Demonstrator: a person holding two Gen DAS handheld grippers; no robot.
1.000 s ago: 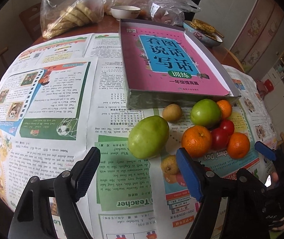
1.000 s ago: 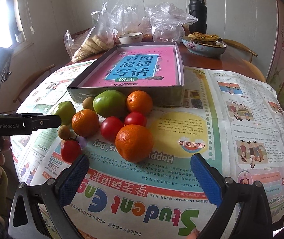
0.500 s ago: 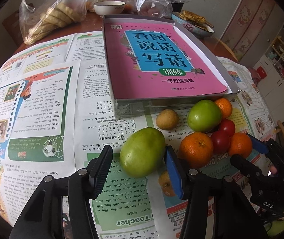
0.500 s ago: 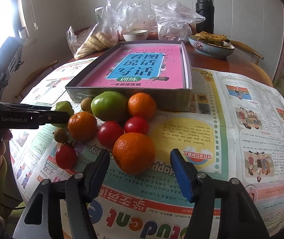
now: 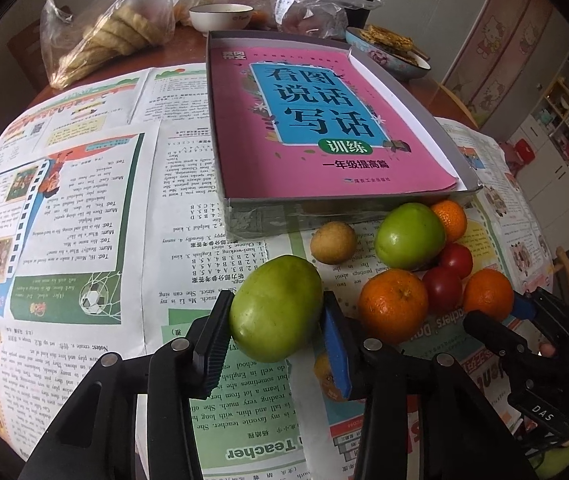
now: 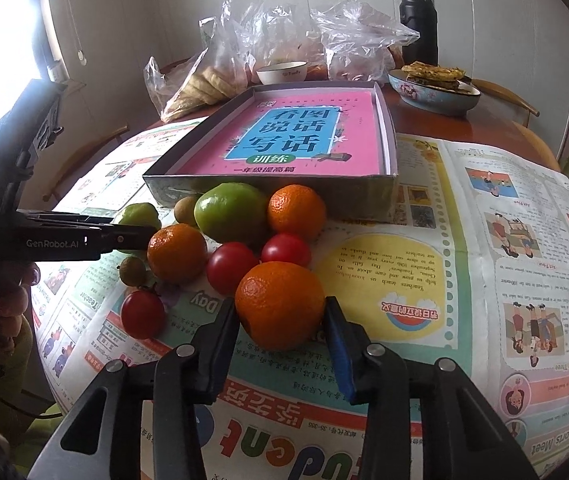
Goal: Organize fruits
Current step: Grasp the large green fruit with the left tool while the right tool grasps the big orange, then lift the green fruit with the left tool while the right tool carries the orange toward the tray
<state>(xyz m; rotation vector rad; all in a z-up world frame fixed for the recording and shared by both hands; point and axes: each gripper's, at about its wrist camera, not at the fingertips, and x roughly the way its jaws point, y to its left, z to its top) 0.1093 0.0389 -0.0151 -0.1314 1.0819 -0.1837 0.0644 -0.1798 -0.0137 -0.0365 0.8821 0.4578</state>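
Fruit pile: lower centre of both views, on the newspaper (image 6: 424,280), just in front of the tray's near wall.
Left gripper (image 5: 276,328): jaws closing, ribbed black pad and blue pad touching either flank of the green mango (image 5: 276,312); fruit smooth, egg-shaped, waxy, lower centre of the left wrist view.
Right gripper (image 6: 280,320): jaws closing, both pads against the front orange (image 6: 280,304); round, dimpled peel, lower centre of the right wrist view.
Other fruit: round green apple (image 6: 230,212), glossy red tomatoes (image 6: 231,267), small matte brown longan (image 5: 333,242), more oranges, bunched and touching.
Tray (image 6: 268,188): shallow grey cardboard rectangle, centre frame, pink glossy book (image 6: 304,140) flat inside.
Background: crinkled clear plastic bags (image 6: 236,56), white bowl, black flask, upper frame.
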